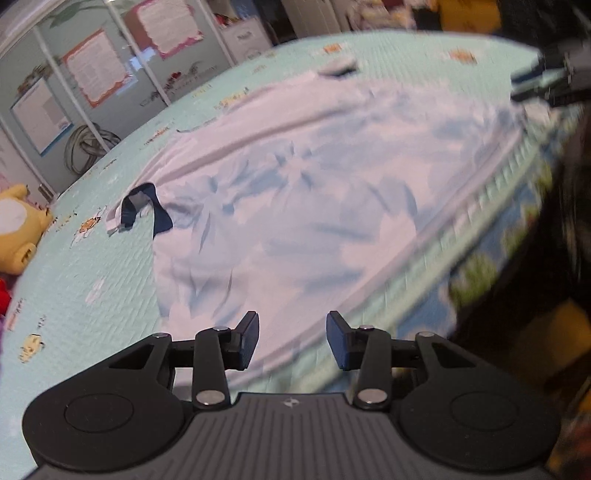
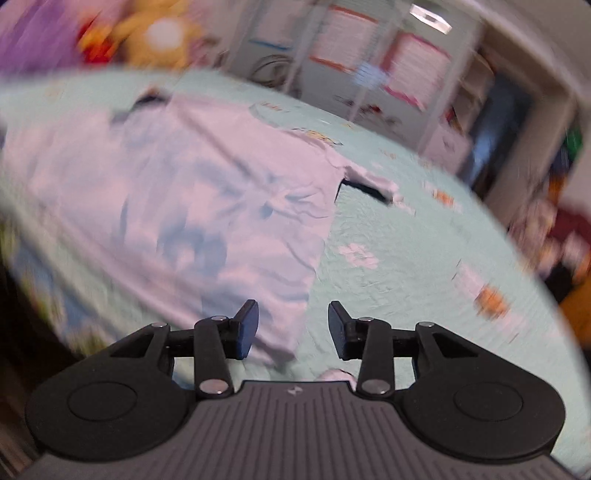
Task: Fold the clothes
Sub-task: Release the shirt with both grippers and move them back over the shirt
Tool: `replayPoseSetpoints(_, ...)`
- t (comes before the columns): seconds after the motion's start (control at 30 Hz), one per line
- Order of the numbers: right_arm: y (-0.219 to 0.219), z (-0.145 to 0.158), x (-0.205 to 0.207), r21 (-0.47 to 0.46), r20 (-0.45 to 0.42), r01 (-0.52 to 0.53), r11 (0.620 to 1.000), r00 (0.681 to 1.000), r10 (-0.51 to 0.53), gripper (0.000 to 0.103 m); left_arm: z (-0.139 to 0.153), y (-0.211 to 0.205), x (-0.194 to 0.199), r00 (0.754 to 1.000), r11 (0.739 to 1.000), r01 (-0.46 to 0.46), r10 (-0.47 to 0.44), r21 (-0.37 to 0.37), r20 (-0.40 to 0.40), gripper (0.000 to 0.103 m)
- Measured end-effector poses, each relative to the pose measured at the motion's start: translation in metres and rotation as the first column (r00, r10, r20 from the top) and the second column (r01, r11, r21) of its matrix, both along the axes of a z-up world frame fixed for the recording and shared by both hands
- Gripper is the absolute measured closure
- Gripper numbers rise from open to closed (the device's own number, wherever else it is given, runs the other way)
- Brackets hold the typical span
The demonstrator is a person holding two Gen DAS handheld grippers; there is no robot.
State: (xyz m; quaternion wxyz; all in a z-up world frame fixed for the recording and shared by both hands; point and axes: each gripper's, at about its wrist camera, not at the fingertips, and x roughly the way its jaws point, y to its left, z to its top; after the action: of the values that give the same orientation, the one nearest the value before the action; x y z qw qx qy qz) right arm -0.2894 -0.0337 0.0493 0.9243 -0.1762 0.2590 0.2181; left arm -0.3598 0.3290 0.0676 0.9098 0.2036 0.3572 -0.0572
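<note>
Both the left claw (image 1: 291,339) and the right claw (image 2: 293,330) were found parted and empty. The shirt (image 1: 295,192) lay spread ahead on the bed (image 1: 110,266). Hem corners should be pinched squarely before folding.

Right wrist view smeared by motion blur: plush toys (image 2: 155,33) at top were only colour blobs. My shirt (image 2: 177,206) ran off left edge. Posters (image 1: 92,66) on glass unreadable. Right gripper (image 1: 543,83) blurred, cut by frame edge.
</note>
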Motion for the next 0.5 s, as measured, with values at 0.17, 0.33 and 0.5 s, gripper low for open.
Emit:
replayPoseSetpoints(0.17, 0.010, -0.013, 0.028, 0.071, -0.139, 0.025, 0.997, 0.990, -0.015, 0.080, -0.009, 0.000, 0.028, 0.998, 0.993, -0.061, 0.059, -0.106, -0.015, 0.044)
replayPoseSetpoints(0.33, 0.001, -0.030, 0.024, 0.027, -0.198, 0.029, 0.999, 0.980, -0.023, 0.084, -0.025, -0.001, 0.033, 0.996, 0.992, -0.053, 0.045, -0.116, -0.071, 0.049)
replayPoseSetpoints(0.5, -0.004, -0.013, 0.032, 0.183, -0.250, -0.002, 0.983, 0.967, 0.049, 0.083, -0.006, 0.006, 0.040, 0.997, 0.966, -0.040, 0.023, -0.256, -0.069, 0.052)
